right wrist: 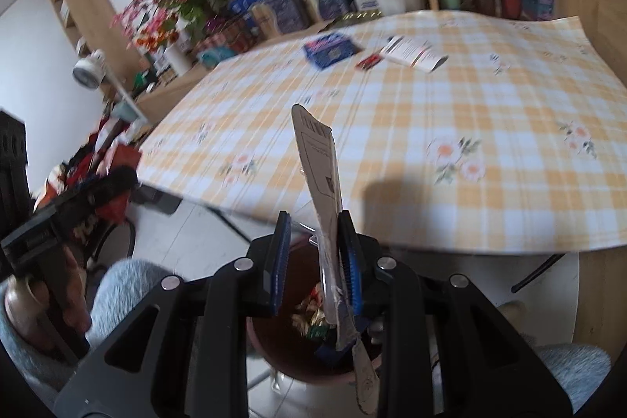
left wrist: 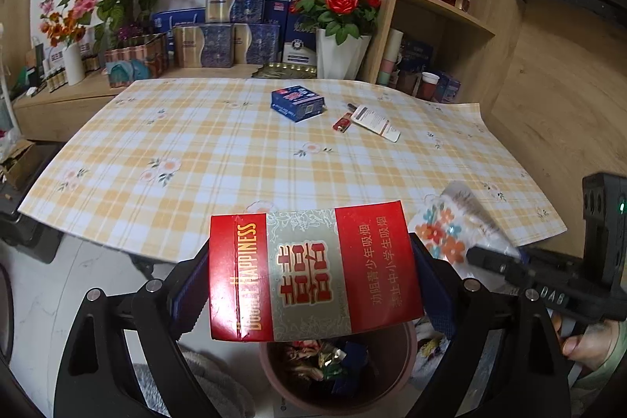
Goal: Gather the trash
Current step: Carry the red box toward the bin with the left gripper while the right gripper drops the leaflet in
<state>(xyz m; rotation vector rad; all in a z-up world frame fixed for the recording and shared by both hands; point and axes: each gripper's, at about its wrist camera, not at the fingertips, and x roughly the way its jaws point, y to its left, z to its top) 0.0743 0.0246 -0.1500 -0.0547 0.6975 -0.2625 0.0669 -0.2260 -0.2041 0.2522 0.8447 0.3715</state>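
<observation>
My left gripper [left wrist: 313, 281] is shut on a red Double Happiness cigarette pack [left wrist: 313, 273], held above a brown trash bin [left wrist: 399, 351] with wrappers inside. My right gripper [right wrist: 313, 253] holds a flat cardboard blister package [right wrist: 319, 163] edge-on; the package rests against the right finger with a gap to the left finger. It hangs over the same bin [right wrist: 274, 347]. The package also shows in the left wrist view [left wrist: 450, 222]. On the table lie a blue box [left wrist: 298, 102], a red lighter [left wrist: 341, 123] and a white pack [left wrist: 375, 123].
The table has a yellow plaid cloth [left wrist: 196, 143]. Behind it stand flower pots [left wrist: 341, 53], blue and gold boxes [left wrist: 219, 46] and wooden shelves [left wrist: 443, 6]. Grey slippers [right wrist: 117, 285] and white floor show below.
</observation>
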